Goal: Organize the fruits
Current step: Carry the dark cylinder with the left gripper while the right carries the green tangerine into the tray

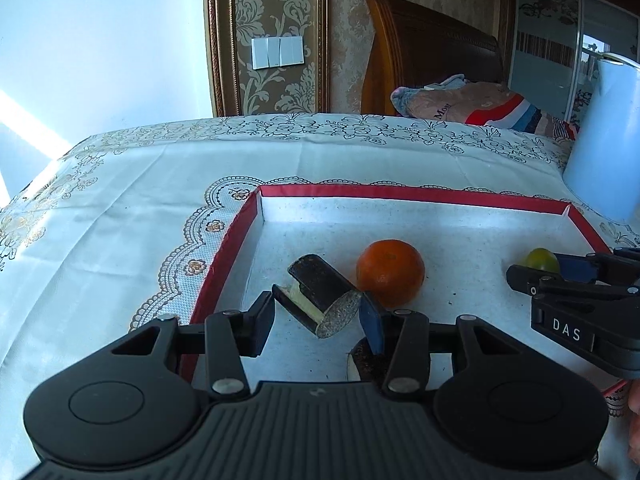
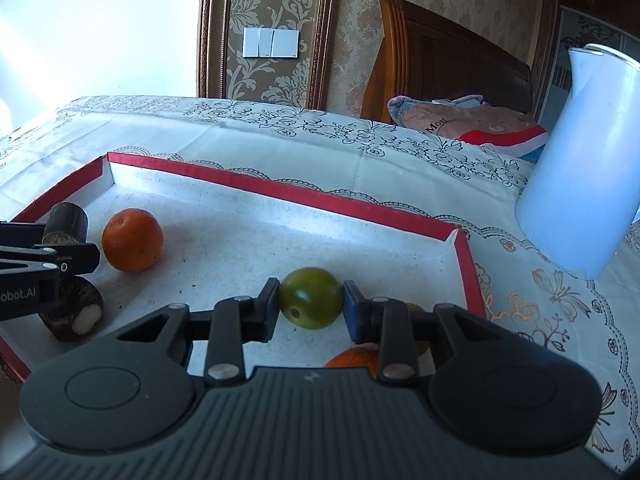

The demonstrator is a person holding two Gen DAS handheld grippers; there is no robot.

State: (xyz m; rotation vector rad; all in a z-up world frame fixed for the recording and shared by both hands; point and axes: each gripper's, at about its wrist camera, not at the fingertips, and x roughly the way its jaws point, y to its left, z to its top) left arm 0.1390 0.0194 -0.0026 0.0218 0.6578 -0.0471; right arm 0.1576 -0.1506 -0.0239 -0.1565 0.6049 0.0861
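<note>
A shallow tray with a red rim holds the fruit. My left gripper is shut on a dark sugarcane piece at the tray's left side; it also shows in the right wrist view. An orange lies just right of it. A second sugarcane piece lies below the left gripper. My right gripper is shut on a round green fruit near the tray's right side. Another orange is partly hidden under it.
A white jug stands on the patterned tablecloth just beyond the tray's right corner. A wooden headboard and bedding lie behind the table.
</note>
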